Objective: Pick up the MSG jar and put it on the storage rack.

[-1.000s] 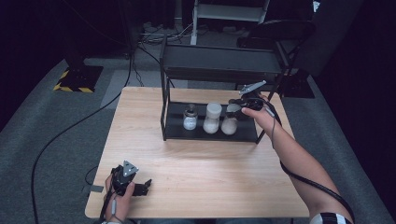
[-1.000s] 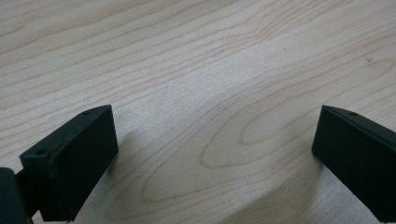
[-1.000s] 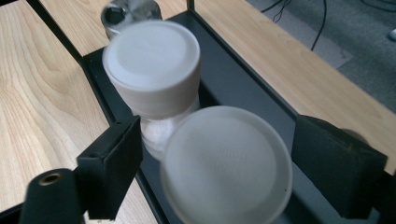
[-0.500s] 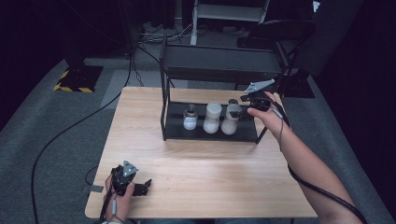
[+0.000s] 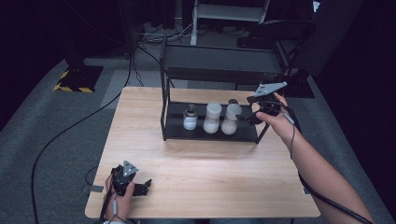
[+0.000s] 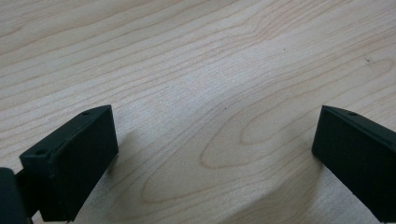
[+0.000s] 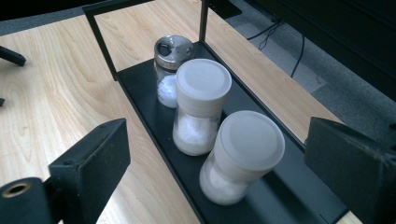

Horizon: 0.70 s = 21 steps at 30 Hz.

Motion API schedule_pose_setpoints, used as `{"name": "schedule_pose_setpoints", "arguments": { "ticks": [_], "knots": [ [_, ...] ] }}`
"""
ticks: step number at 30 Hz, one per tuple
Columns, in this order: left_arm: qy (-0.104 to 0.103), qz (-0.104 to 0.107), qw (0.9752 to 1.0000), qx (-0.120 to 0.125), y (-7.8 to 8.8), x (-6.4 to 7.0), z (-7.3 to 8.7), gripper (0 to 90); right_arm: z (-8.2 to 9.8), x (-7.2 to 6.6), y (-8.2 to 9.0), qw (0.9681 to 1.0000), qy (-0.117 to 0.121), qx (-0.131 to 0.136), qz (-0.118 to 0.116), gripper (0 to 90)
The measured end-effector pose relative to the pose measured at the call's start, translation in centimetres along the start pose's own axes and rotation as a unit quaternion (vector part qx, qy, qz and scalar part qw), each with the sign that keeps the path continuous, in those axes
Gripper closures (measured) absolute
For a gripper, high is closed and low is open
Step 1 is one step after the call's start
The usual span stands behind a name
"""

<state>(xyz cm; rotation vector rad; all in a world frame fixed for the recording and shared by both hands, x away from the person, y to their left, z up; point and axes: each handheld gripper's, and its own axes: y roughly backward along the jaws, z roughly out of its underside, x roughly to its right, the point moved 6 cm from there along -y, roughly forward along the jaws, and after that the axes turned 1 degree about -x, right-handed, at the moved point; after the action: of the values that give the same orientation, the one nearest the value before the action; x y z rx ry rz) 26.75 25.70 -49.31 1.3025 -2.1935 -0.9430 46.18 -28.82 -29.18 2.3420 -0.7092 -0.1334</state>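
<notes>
Pale wood worktop (image 5: 205, 186) carries everything. At its near left corner the left gripper (image 5: 142, 186) rests low on the boards, jaws apart with bare wood between them in the left gripper view; it should stay parked there, out of the way.

Toward the back stands a black rack (image 5: 210, 133) whose bottom shelf holds three shakers in a row: a small glass shaker with a metal lid (image 5: 189, 117), a middle shaker with a white lid (image 5: 212, 118), and the nearest white-lidded shaker (image 5: 230, 119) at the right end, close beside the middle one, though I cannot tell if they touch. All three stand upright.

The right gripper (image 5: 247, 120) hangs just off the right end of the rack, jaws spread wide and holding nothing; in the right gripper view the right-end shaker (image 7: 243, 156) sits between and beyond the jaws, untouched. The step looks like backing away after setting that shaker down. To do it well, I would keep the jaws wide, draw straight out along the shelf's length, and rise only once past the rack's corner post, so nothing brushes the lid or the upper shelf.

Against the earlier high view, the right gripper has pulled out from the shelf to the right and lifted a little, its jaws have just been opening with nothing between them, and the left gripper has not moved.
</notes>
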Motion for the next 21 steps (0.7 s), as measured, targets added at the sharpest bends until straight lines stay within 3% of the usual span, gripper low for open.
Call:
{"name": "schedule_pose_setpoints", "arguments": {
  "ticks": [9, 21],
  "knots": [
    [-0.003, 0.002, 1.0, -0.001, 0.0, -0.1, 0.0, 0.3, 0.1, -1.7, 2.5, 0.9998, 0.017, 0.007, -0.006, 6.9],
    [-0.002, 0.001, 1.0, -0.001, -0.1, -0.1, -0.1, 0.3, 1.4, -3.6, 3.4, 0.9997, 0.016, 0.009, -0.014, 6.9]
  ]
}}
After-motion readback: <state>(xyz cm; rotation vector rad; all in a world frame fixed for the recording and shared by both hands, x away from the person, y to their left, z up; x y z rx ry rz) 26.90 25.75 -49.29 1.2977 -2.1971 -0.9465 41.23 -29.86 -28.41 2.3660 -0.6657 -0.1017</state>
